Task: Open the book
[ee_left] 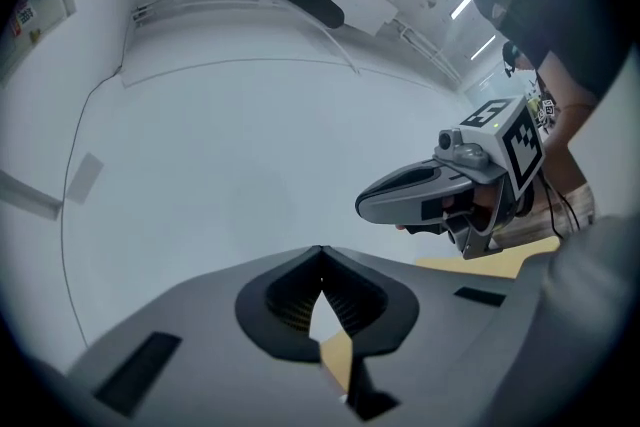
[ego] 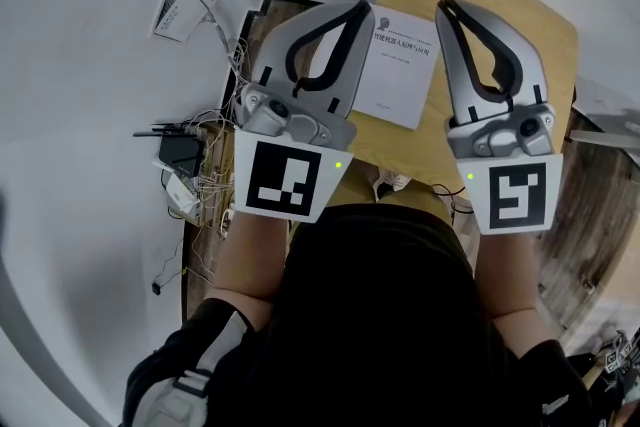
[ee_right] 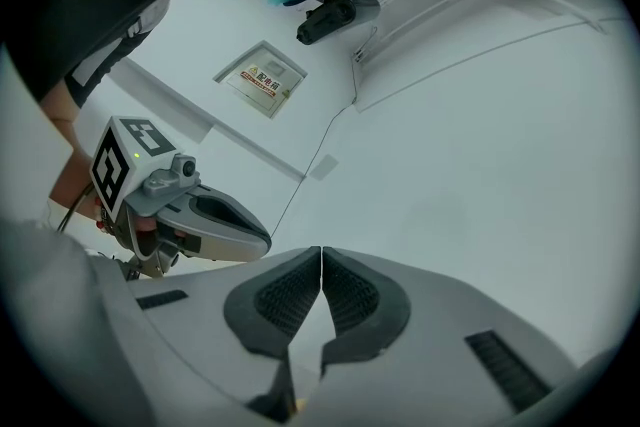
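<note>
Book (ego: 400, 65) is lying closed, cover up, on the wooden table (ego: 490, 15) at 12 o'clock. Left gripper (ego: 357, 10) and right gripper (ego: 447, 8) are hovering at its 9 and 3 o'clock edges, jaws pressed together on nothing. Lifting the cover is likely calling for a tip under its free edge. The router and cables (ego: 185, 160) are sitting clear at 9 o'clock.

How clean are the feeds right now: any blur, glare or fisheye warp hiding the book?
Head view: even light, sharp, no glare; the book lies white on the table, partly behind the left gripper. Left gripper view: heavy fisheye, dark corners, near jaws slightly soft, no book in it. Right gripper view: same warp and dark corners, flat pale light, no book.
</note>
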Tool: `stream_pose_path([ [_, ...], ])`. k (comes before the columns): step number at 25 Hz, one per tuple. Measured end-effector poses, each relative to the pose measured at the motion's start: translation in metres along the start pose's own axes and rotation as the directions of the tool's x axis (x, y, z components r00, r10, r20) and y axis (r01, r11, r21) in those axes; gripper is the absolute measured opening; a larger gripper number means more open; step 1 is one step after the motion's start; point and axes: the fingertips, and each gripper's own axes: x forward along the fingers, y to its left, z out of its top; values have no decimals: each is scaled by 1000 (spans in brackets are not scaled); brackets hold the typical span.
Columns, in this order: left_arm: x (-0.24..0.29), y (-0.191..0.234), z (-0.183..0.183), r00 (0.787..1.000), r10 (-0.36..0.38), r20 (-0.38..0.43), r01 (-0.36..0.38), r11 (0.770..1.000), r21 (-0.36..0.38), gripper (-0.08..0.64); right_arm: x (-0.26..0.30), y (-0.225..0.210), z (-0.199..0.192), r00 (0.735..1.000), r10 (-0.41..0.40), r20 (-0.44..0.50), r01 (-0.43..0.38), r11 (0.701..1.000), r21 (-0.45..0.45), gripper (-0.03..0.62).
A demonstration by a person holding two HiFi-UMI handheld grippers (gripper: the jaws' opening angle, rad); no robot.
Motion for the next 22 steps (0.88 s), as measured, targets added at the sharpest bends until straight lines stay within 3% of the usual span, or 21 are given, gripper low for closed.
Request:
stream_pose_path([
  [10, 4, -7, 12, 1000, 8, 26, -7, 1000, -12, 11, -10, 11, 3, 997, 83, -3, -83, 996, -33, 29],
  [22, 9, -16, 12, 999, -12, 34, 14, 999, -38, 11, -15, 7, 1, 997, 74, 2, -74, 996, -42, 29],
])
